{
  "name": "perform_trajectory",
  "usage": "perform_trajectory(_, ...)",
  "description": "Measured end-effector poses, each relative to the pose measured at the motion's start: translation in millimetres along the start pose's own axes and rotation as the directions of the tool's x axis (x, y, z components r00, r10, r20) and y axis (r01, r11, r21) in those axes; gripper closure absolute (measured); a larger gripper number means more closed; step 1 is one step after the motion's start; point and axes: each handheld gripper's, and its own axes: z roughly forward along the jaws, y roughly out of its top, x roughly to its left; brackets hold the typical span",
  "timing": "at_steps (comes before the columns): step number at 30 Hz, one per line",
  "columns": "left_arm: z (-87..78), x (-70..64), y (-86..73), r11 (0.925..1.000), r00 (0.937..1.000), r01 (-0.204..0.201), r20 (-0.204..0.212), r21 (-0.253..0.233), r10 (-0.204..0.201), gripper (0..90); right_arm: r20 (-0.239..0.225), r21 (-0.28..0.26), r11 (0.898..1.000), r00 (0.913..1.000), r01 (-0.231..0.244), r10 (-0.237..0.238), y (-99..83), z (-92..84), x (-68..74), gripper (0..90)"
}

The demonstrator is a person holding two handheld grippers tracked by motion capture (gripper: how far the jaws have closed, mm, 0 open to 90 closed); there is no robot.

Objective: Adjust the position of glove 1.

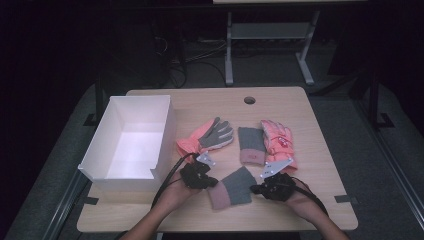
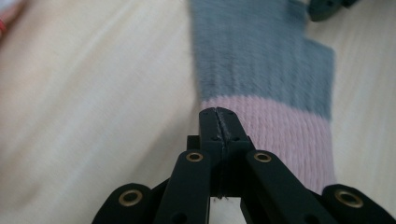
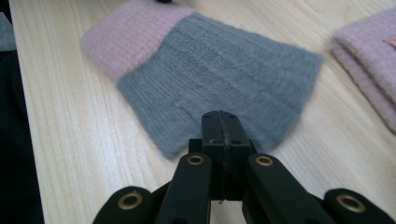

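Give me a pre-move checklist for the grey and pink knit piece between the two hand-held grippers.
1. Left hand-held gripper shut, tip at the pink end of the knit piece: ok.
2. Right hand-held gripper shut, tip at the grey end: ok.
3. Fabric actually pinched in either one: cannot tell, the jaws look closed on themselves.
4. Knit piece lies flat on the table, apart from the second knit piece: ok.
5. White box open with room inside: ok.
6. Cables clear of the knit piece: ok.

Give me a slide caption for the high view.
Shut left tongs and right tongs flank a grey-pink knit glove beside a white box.
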Motion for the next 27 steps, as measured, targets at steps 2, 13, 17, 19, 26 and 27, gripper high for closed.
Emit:
perform_trajectory(2,-1.9,-4.2,-4.3,1.0000,0.9999,0.002,0.010,-0.003,-0.002,89.7,-0.003,0.002,1.000,1.0000,-0.001,0.001,0.6,1.0,0.9,90.0)
perform_trajectory(13,1.5,-34.2,-12.2,0.9995,0.9936,-0.029,0.109,-0.010,0.030,89.6,0.011,-0.005,1.000,0.9999,-0.005,0.005,1.0,-3.4,0.5,90.0)
perform_trajectory(17,9.6,-47.5,-3.2,0.9980,0.9867,-0.061,0.150,-0.020,0.063,89.6,0.019,-0.012,1.000,0.9998,-0.008,0.009,-0.8,-5.2,-1.3,90.0)
perform_trajectory(19,12.6,-50.0,-0.5,0.9976,0.9851,-0.067,0.158,-0.021,0.069,89.7,0.024,-0.015,1.000,0.9997,-0.010,0.011,-0.7,-6.0,-1.9,90.0)
perform_trajectory(26,20.2,-58.4,13.0,0.9934,0.9793,-0.110,0.168,-0.032,0.114,89.6,0.042,-0.028,0.999,0.9986,-0.031,0.032,-1.4,-11.7,-7.9,90.0)
perform_trajectory(27,15.7,-56.3,12.3,0.9933,0.9819,-0.109,0.152,-0.039,0.114,89.6,0.041,-0.030,0.999,0.9987,-0.029,0.030,-1.6,-12.5,-8.0,90.0)
